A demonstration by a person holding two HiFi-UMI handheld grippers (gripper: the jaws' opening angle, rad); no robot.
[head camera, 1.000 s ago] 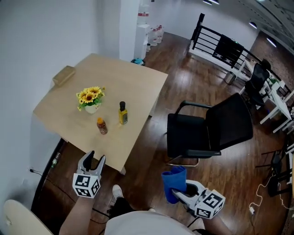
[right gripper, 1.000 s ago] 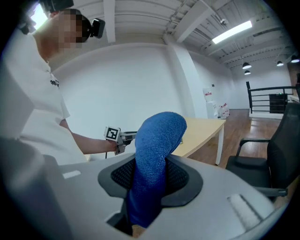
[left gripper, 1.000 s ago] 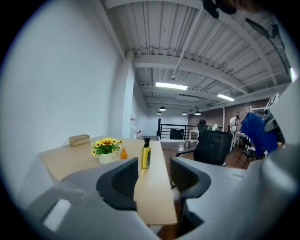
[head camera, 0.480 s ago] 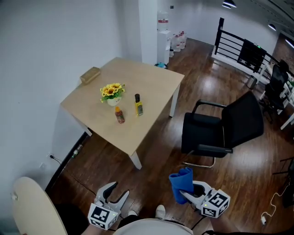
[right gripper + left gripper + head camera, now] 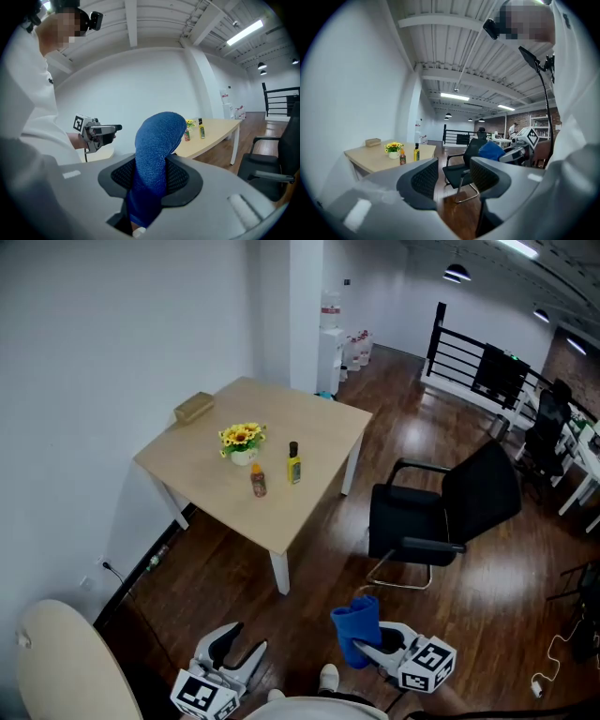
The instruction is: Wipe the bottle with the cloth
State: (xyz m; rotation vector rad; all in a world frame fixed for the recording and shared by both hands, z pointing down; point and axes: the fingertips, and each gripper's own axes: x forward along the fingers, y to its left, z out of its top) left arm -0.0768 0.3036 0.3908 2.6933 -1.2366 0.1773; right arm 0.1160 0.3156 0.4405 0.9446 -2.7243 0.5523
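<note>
On the light wooden table [image 5: 211,486] stand a yellow bottle with a black cap [image 5: 293,463] and a small orange-brown bottle [image 5: 258,481], next to a pot of yellow flowers [image 5: 242,441]. Both grippers are low in the head view, well short of the table. My right gripper [image 5: 371,647] is shut on a blue cloth [image 5: 356,634], which stands up between its jaws [image 5: 156,149]. My left gripper [image 5: 234,652] is open and empty, with the chair showing through the gap in the left gripper view. The two bottles appear far off [image 5: 416,152] [image 5: 202,129].
A black office chair [image 5: 441,512] stands on the dark wooden floor right of the table. A brown box [image 5: 194,407] lies on the table's far corner. A white wall runs along the left, a pale round object [image 5: 66,667] sits at lower left, and a black railing [image 5: 469,362] stands behind.
The table now sits farther away and higher in the head view. My left gripper has dropped to the bottom edge. The right gripper still holds the cloth.
</note>
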